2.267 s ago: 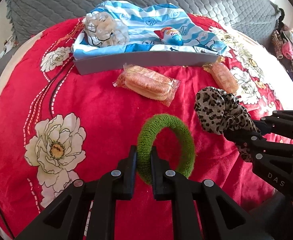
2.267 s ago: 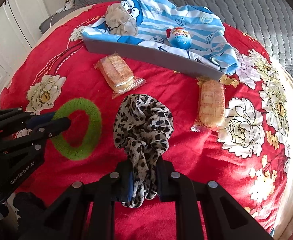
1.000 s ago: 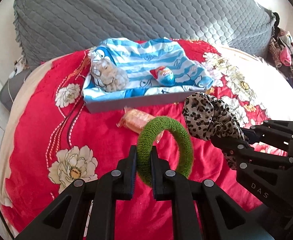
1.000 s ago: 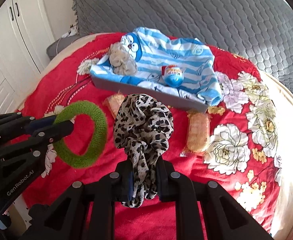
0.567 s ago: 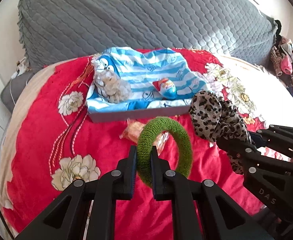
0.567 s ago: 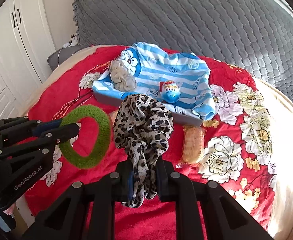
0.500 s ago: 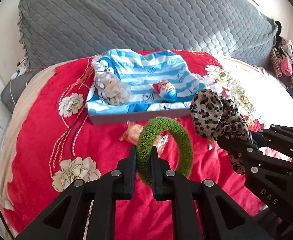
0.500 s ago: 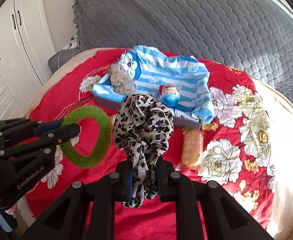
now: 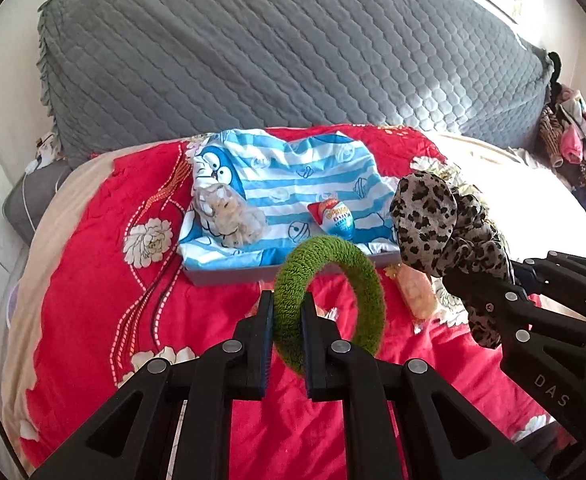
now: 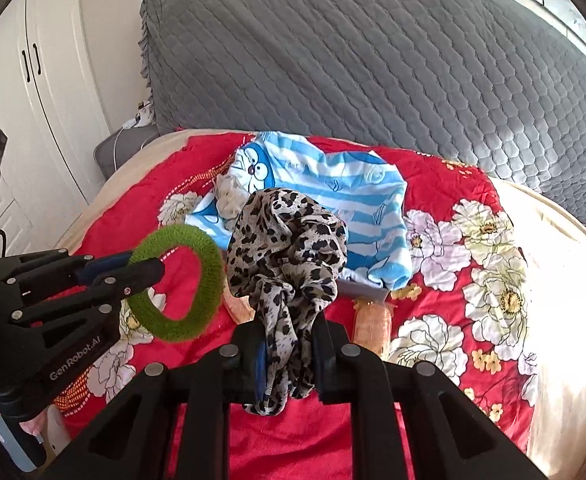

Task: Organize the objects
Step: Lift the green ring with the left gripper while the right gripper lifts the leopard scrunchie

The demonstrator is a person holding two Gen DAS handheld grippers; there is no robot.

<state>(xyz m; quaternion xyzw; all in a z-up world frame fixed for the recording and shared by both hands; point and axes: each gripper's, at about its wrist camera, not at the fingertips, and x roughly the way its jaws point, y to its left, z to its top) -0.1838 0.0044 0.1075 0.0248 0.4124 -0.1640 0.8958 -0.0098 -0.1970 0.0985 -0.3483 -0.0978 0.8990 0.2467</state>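
I see bright daylight entering from the right in both views, blowing out the cream bedding (image 10: pixel 565 320) to near white. Both fisheye frames bow strongly, with black vignette corners. Focus is sharp throughout, shadows soft on the grey quilted cover (image 9: pixel 293 60).

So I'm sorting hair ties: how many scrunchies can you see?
3: a green one in the left fingers, a leopard-print one in the right fingers, a pale one in the tray. More may be hidden.
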